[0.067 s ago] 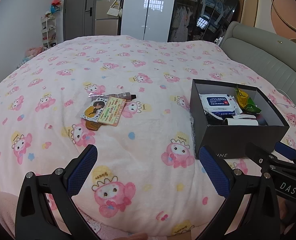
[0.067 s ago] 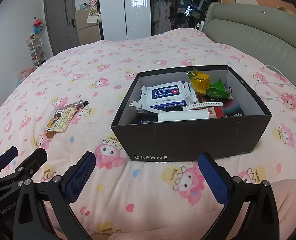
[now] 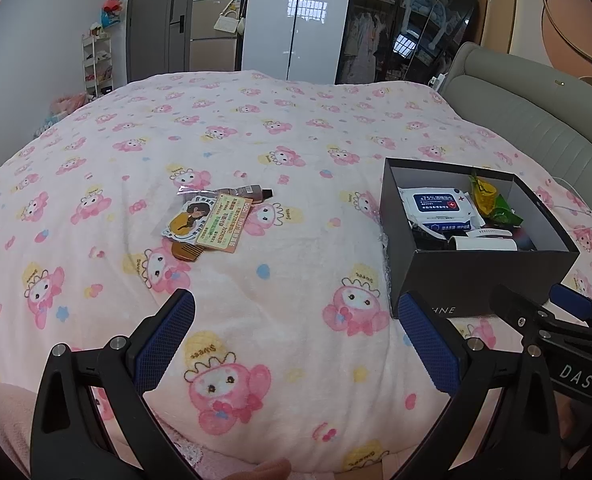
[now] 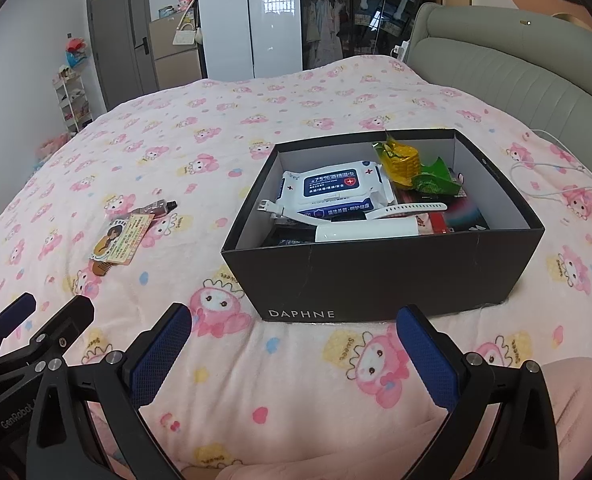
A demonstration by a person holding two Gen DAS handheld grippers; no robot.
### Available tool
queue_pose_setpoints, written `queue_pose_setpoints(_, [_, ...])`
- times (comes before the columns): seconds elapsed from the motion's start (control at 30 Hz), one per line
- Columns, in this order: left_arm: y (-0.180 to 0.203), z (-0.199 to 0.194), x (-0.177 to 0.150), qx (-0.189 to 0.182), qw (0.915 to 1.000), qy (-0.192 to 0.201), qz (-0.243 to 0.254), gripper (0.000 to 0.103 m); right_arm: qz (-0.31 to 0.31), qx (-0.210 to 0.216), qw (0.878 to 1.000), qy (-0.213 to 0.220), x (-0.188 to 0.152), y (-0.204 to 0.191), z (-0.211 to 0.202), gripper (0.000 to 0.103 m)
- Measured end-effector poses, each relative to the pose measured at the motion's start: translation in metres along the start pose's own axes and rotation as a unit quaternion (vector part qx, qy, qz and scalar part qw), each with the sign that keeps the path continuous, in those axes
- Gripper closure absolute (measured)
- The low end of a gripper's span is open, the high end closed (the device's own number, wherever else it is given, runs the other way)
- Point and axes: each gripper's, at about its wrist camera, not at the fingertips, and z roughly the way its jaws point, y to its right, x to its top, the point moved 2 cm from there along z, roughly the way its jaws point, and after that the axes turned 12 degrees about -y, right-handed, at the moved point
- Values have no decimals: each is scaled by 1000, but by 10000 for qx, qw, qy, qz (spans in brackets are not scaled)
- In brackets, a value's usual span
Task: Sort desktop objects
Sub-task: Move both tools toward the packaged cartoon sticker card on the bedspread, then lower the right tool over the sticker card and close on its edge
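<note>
A black shoe box (image 4: 383, 276) (image 3: 491, 276) stands on the pink bedspread, holding a wet-wipes pack (image 4: 333, 188), snack packets (image 4: 415, 170), a white strap and a white tube. To its left lies a small pile: a cartoon card packet (image 3: 206, 220) (image 4: 122, 238), a brown comb (image 3: 186, 250) and a small brown tube (image 3: 248, 194). My left gripper (image 3: 296, 336) hovers open over the blanket, short of the pile, with nothing between its fingers. My right gripper (image 4: 296, 346) is open too, in front of the box. Each gripper shows at the edge of the other's view.
The grey padded headboard (image 3: 535, 120) runs along the right side of the bed. A white cable (image 4: 551, 176) lies on the blanket right of the box. Wardrobes and a door stand beyond the bed's far edge.
</note>
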Motion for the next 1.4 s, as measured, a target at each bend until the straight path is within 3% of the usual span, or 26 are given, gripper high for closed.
queue_pose_setpoints(0.27, [-1,1,5,-39,10000,-53,-47,0,-38,9,9999,143,2,0,-1,0])
queue_pose_setpoints(0.33, [-3,-4,12,-139,9998,-149,-64,0,-51,13,9998,210,3,-1,-5,0])
queue_pose_setpoints(0.43, [-9,-19,33,-304,9995,27,-9,0,-164,125,9996,213,15,-7,-9,0])
queue_pose_setpoints(0.6, [-29,-20,78,-510,9987,27,-67,0,-567,467,9971,209,39,-38,-10,0])
queue_pose_setpoints(0.7, [-40,-11,87,-731,9972,-128,-123,1,-870,718,9935,116,50,-66,-2,0])
queue_pose_setpoints(0.83, [-68,10,93,-822,9938,-451,-590,13,-1264,1017,9865,-207,59,-100,21,0])
queue_pose_setpoints(0.9, [-88,27,102,-698,9898,-723,-1009,26,-1399,1244,9813,-458,63,-117,39,1])
queue_pose_setpoints(0.97, [-111,44,111,-454,9839,-932,-1454,41,-1469,1493,9751,-731,67,-131,60,10])
queue_pose_setpoints(1.03, [-132,65,111,-395,9758,-1097,-1849,49,-1463,1622,9710,-966,71,-144,81,30])
queue_pose_setpoints(1.07, [-142,76,109,-410,9712,-1169,-2035,56,-1406,1642,9706,-1057,73,-149,91,35])
queue_pose_setpoints(1.13, [-161,98,104,-440,9608,-1313,-2402,60,-1276,1662,9700,-1229,77,-159,112,50])
queue_pose_setpoints(1.2, [-179,119,98,-452,9494,-1470,-2738,66,-1061,1599,9721,-1348,79,-165,132,58])
queue_pose_setpoints(1.4, [-202,149,78,-728,9252,-1762,-3281,67,-909,1665,9688,-1595,84,-178,175,58])
